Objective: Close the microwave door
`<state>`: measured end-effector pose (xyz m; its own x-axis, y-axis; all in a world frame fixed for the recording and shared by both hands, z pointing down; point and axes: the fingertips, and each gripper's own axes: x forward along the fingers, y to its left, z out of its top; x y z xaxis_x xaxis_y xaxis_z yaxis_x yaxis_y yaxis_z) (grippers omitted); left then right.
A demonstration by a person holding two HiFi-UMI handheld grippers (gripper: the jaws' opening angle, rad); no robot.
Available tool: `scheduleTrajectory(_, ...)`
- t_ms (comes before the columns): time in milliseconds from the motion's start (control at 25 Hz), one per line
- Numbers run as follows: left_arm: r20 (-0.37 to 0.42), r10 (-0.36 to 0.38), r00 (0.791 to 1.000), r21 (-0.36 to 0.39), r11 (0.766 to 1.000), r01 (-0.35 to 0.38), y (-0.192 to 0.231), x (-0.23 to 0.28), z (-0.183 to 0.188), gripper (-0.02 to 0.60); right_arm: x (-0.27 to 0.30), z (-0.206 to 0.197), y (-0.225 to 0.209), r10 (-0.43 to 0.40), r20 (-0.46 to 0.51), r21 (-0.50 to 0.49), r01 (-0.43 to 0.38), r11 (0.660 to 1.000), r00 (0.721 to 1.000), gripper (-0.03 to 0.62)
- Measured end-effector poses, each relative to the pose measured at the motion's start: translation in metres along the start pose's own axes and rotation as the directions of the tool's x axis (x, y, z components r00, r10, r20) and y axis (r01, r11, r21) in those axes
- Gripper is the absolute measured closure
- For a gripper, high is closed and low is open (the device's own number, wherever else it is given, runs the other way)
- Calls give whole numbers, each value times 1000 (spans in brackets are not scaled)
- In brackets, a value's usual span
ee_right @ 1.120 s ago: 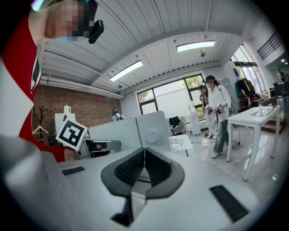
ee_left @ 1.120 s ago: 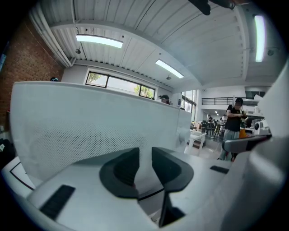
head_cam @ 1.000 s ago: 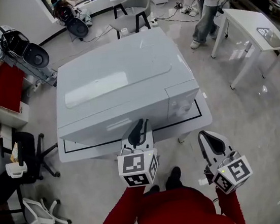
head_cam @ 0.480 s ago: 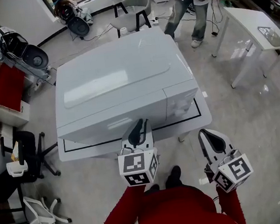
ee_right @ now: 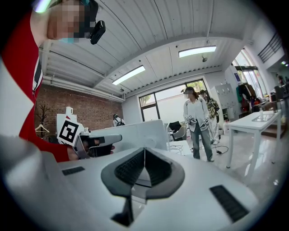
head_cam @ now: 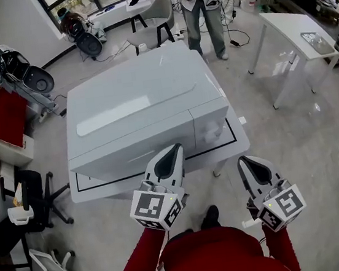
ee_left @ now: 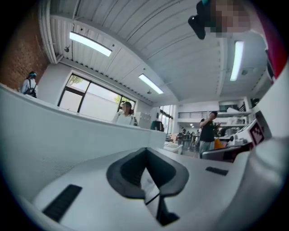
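The white microwave stands on a small white table, and its door lies flush with the front. My left gripper hovers just before the door's lower edge, jaws shut with nothing between them. In the left gripper view the gripper points level along the microwave's side. My right gripper hangs to the right of the table's front corner, apart from the microwave, also shut and empty. The right gripper view shows this gripper, the microwave and the left gripper.
A person stands just behind the microwave. A white table is at the right, a chair at the back, office chairs and a red bench at the left.
My left gripper has risen and swung a little away from the door front, and its jaws have closed. The person at the back has walked leftward. The right gripper has stayed put.
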<state>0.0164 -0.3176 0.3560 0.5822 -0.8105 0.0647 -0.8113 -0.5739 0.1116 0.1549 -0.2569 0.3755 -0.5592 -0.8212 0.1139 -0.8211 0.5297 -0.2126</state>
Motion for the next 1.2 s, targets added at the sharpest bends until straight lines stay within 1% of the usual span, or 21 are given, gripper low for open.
scheduleTrajectory(80,37,-98,994,13,995,98,-18,-1,5,571,-2,2,2,2,13,-13,-2,1000,1000,579)
scheduleTrajectory(160,42,-176,984,51,983,174,-33,-4,6,571,-5,1,5,5,19,-15,-5,1000,1000,579)
scheduleTrajectory(240,27,-236,971,79,969,233,-45,-11,4,572,-9,2,10,10,27,-18,-10,1000,1000,579)
scheduleTrajectory(360,10,-294,956,69,954,293,-56,-21,-2,572,-14,4,16,19,43,-23,-18,1000,999,579)
scheduleTrajectory(480,-1,-310,951,44,950,310,-59,-28,-9,572,-18,6,21,25,60,-22,-24,999,998,579)
scheduleTrajectory(720,-15,-302,953,21,953,303,-57,-38,-15,572,-20,12,33,52,91,-43,-48,998,995,580)
scheduleTrajectory(840,-18,-296,955,8,955,296,-55,-41,-17,572,-20,9,35,47,72,-61,-43,997,996,580)
scheduleTrajectory(960,-23,-291,956,-5,957,291,-53,-43,-21,572,-19,8,37,52,63,-99,-46,994,997,580)
scheduleTrajectory(1120,-30,-286,958,-10,958,286,-51,-45,-24,572,-18,9,41,58,63,-109,-51,993,996,580)
scheduleTrajectory(1200,-33,-290,956,1,957,291,-52,-45,-23,572,-17,16,44,69,92,-128,-57,990,993,582)
